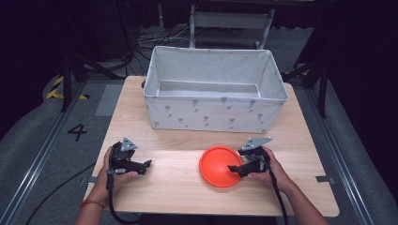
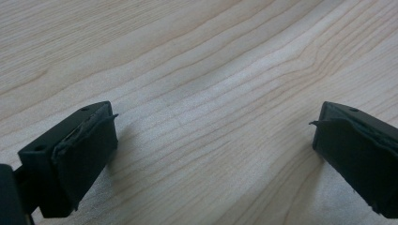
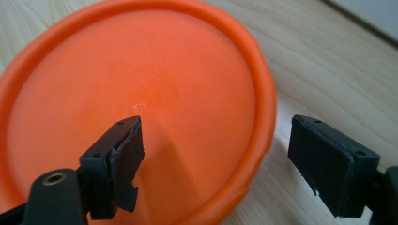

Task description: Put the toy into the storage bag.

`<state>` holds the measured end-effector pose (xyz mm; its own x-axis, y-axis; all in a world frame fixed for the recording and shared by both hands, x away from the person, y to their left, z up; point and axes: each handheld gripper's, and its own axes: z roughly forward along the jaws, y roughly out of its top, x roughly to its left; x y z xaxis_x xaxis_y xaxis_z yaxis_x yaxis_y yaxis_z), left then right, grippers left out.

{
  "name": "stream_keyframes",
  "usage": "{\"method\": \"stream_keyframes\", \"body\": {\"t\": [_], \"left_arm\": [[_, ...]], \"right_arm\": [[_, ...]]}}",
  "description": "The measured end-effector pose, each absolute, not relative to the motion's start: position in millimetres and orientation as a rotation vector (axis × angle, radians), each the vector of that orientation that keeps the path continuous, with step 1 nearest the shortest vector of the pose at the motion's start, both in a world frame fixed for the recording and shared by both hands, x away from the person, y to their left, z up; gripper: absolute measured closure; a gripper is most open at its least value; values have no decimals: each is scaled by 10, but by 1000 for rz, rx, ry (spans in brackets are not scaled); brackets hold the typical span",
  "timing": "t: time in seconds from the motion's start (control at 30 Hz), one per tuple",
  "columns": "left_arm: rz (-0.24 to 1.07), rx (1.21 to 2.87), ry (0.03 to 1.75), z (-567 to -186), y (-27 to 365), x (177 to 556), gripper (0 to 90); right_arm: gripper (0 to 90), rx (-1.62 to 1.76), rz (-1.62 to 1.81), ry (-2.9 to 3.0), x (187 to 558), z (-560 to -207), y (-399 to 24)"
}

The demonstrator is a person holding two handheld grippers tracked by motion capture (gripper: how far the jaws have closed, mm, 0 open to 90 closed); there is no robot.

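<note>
An orange round plate (image 1: 218,166) lies flat on the wooden table (image 1: 173,187), right of centre near the front. My right gripper (image 1: 233,169) is open at the plate's right edge. In the right gripper view one jaw hangs over the orange plate (image 3: 141,93) and the other over bare wood beyond its rim, so the rim lies between them; the right gripper (image 3: 216,161) holds nothing. My left gripper (image 1: 146,165) rests at the front left, a good way from the plate. In the left gripper view the left gripper (image 2: 213,145) stands wide open over bare wood.
A large white fabric bin (image 1: 215,89) with a small grey print stands at the back of the table, its inside bare. Bare wood lies between the two grippers. Cables trail from both grippers off the front edge.
</note>
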<state>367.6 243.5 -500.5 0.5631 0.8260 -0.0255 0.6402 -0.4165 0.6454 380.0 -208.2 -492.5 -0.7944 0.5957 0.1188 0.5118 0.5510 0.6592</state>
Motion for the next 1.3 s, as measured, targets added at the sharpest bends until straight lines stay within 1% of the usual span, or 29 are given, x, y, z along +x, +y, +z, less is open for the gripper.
{"method": "stream_keyframes", "body": {"t": [0.07,0.27,0.37,0.5,0.53,0.6,0.63,0.7,0.73,0.8,0.83,0.93,0.97,1.03,1.1,1.3], "left_arm": [[397,2188,1170,-5004,2435,3676,6],[395,2186,1169,-5006,2435,3675,6],[402,2188,1167,-5004,2437,3677,6],[403,2188,1167,-5005,2437,3677,6],[403,2188,1168,-5005,2437,3676,6],[403,2188,1168,-5005,2437,3676,6],[403,2188,1168,-5005,2437,3676,6],[404,2188,1166,-5004,2437,3674,8],[404,2188,1166,-5004,2437,3674,9],[403,2187,1167,-5005,2436,3674,8],[403,2187,1167,-5004,2437,3674,8],[403,2186,1167,-5005,2436,3674,9],[403,2188,1165,-5004,2438,3674,10],[397,2188,1167,-5003,2436,3669,12],[397,2188,1167,-5003,2436,3669,14],[397,2189,1167,-5002,2436,3669,14]], "right_arm": [[153,958,1089,2663,3814,-4954,-2043],[148,846,1045,2684,3734,-4961,-1935],[166,827,1051,2687,3714,-4963,-1916],[331,884,1061,2657,3717,-4938,-1946],[404,892,1072,2655,3731,-4931,-1967],[484,921,1117,2657,3763,-4930,-2018],[507,917,1125,2662,3769,-4929,-2026],[583,882,1148,2663,3778,-4912,-2046],[583,882,1148,2663,3778,-4912,-2046],[638,867,1175,2676,3779,-4886,-2076],[684,853,1189,2668,3769,-4845,-2092],[730,816,1205,2675,3748,-4756,-2120],[758,782,1237,2675,3727,-4705,-2136],[775,763,1255,2677,3718,-4672,-2146],[807,715,1288,2673,3663,-4545,-2167],[826,590,1273,2661,3499,-4291,-2129]]}}
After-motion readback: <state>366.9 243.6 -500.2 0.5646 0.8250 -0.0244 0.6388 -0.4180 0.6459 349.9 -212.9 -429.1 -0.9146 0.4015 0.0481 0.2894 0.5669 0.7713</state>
